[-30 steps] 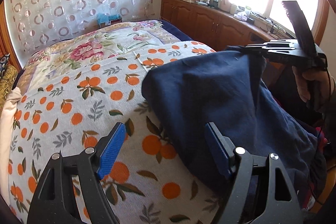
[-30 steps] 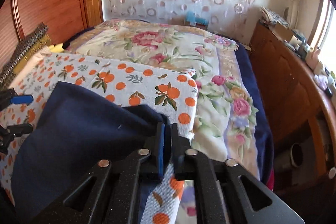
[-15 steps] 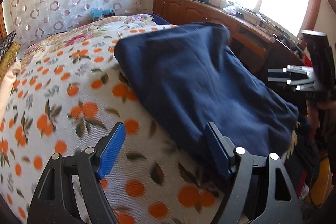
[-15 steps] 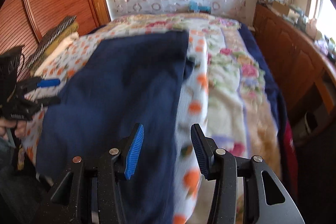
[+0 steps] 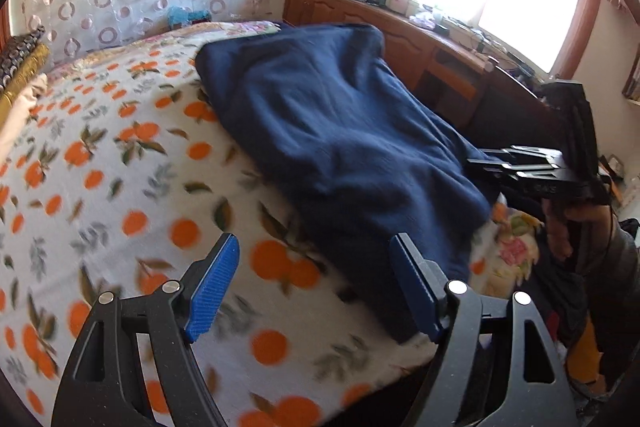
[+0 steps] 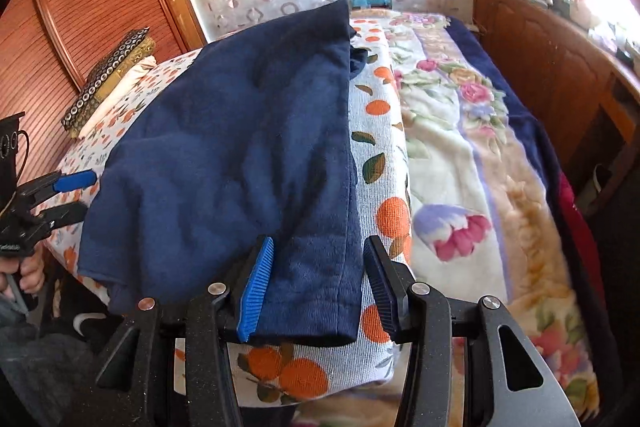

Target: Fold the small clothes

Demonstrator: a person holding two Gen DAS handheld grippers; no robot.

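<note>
Spread left tool [image 5: 316, 287] beside navy garment [image 5: 332, 131]

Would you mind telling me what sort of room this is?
Most likely a home bedroom: a bed under an orange-print blanket, a floral blanket beside it, and a cluttered wooden sideboard below the window.

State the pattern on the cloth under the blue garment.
Oranges with green leaves on white cloth; the left wrist view shows it best.
</note>
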